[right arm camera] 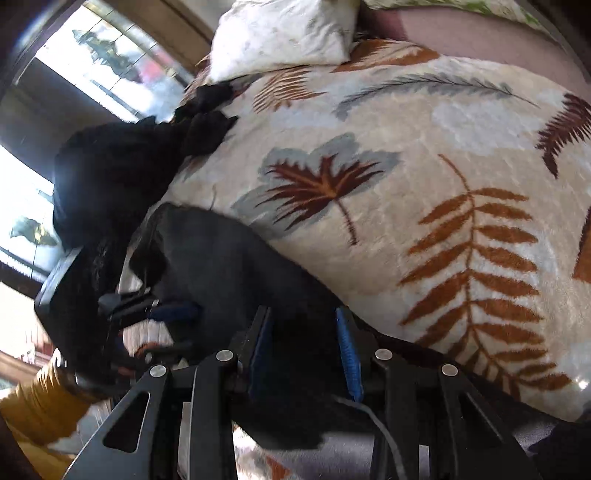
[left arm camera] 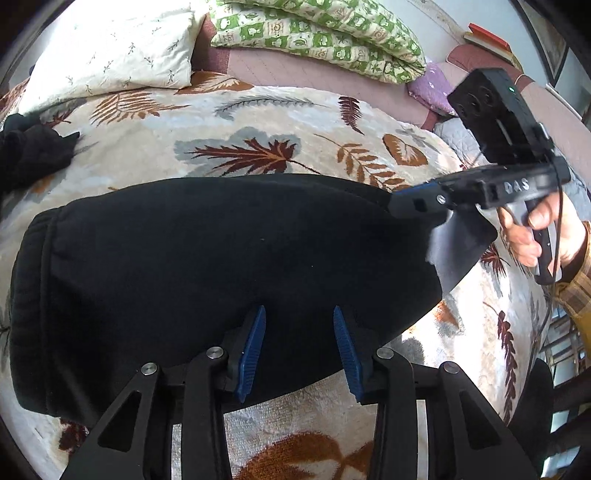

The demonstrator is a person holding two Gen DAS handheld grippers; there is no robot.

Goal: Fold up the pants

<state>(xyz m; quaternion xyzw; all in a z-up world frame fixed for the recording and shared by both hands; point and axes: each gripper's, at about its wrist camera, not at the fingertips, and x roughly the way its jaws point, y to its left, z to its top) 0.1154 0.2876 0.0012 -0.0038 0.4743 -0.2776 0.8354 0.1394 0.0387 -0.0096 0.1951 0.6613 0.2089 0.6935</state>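
While both grippers work the black pants (left arm camera: 221,258) on a leaf-print blanket (left arm camera: 258,125), the scene reads so:

Left gripper (left arm camera: 299,350): blue fingers (left arm camera: 253,350) spread apart, nothing between them; folded pants lie flat just ahead of and under the tips.

Right gripper (right arm camera: 304,347): fingers apart in its own view, black cloth lying between them; whether they pinch it, cannot tell. From the left wrist view its tip (left arm camera: 413,205) touches the pants' far-right corner.

Pants: folded, elastic waistband (left arm camera: 33,280) to the left of the left fingers.

Beyond: white pillow (left arm camera: 110,48), green quilt (left arm camera: 325,33), another dark garment (left arm camera: 33,151).
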